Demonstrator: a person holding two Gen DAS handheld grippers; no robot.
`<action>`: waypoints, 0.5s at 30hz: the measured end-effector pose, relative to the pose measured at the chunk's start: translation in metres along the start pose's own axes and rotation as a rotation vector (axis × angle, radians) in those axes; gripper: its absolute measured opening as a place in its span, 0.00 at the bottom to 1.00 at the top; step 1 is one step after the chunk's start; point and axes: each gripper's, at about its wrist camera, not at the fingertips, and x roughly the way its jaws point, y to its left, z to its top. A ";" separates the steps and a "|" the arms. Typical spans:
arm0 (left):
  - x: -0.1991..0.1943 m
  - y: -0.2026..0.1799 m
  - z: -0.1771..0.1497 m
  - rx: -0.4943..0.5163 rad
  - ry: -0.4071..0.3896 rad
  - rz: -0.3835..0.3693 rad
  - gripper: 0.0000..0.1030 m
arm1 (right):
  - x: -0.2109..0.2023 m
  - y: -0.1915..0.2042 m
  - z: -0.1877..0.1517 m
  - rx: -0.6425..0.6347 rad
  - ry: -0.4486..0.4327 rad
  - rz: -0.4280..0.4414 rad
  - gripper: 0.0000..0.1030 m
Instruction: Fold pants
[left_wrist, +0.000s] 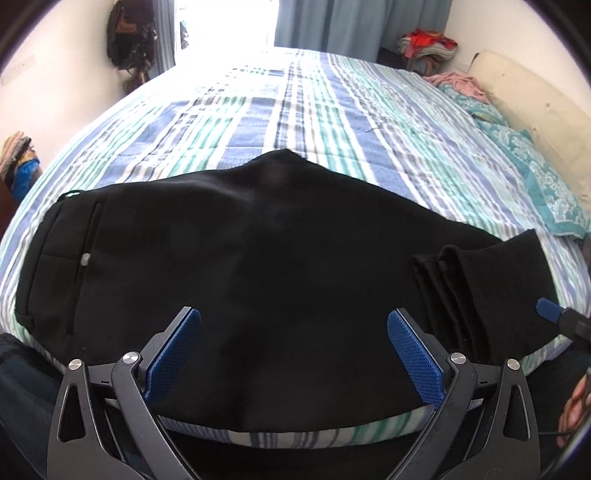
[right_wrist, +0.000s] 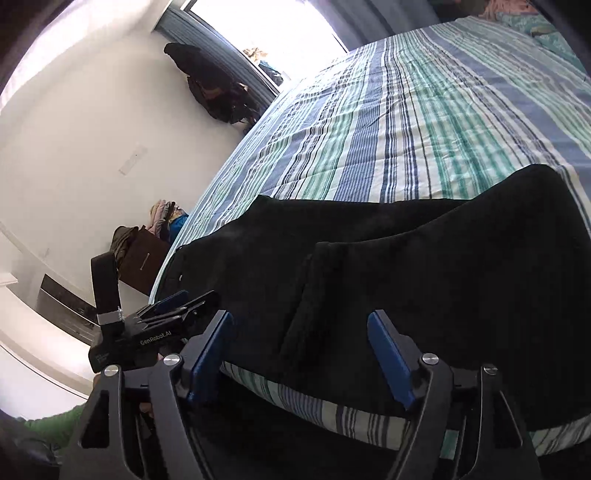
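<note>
A: Left wrist view first. The black pants (left_wrist: 229, 266) lie flat on the striped bedsheet (left_wrist: 314, 110), near the bed's near edge. Waistband and pocket with a small pale button sit at the left; the leg ends are doubled back in a stacked fold at the right. So the long axis runs left to right across the view, waist pointing left.

B: And the left gripper (left_wrist: 293, 328)?

A: Spread wide, blue pads well apart, poised over the near middle of the cloth with nothing between them. A blue fingertip of the right gripper (left_wrist: 548, 309) pokes in at the far right, beside the folded leg ends.

B: How will the fabric behave?

A: My guess: soft, limp, fairly thick, light enough for one jaw. It will sag and slide off itself, so pinching all layers at an edge or corner looks safer than grabbing mid-panel.

B: Right wrist view?

A: Same pants (right_wrist: 424, 266), seen from the leg end. The doubled-back layer (right_wrist: 461, 280) lies on top, its folded edge running away from the camera. The right gripper (right_wrist: 301, 325) is also wide open and holds nothing; its fingers straddle that edge, though whether a pad touches cloth is hard to say against the black. The left gripper (right_wrist: 173, 304) shows at lower left, over the near hem.
</note>
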 end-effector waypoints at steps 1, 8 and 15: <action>-0.004 -0.008 0.001 0.005 -0.004 -0.064 0.98 | -0.013 -0.003 -0.007 -0.020 -0.024 -0.039 0.77; -0.010 -0.106 0.004 0.214 0.050 -0.316 0.70 | -0.077 -0.042 -0.027 0.077 -0.187 -0.189 0.77; 0.021 -0.142 -0.003 0.295 0.150 -0.229 0.66 | -0.080 -0.038 -0.022 0.054 -0.218 -0.199 0.77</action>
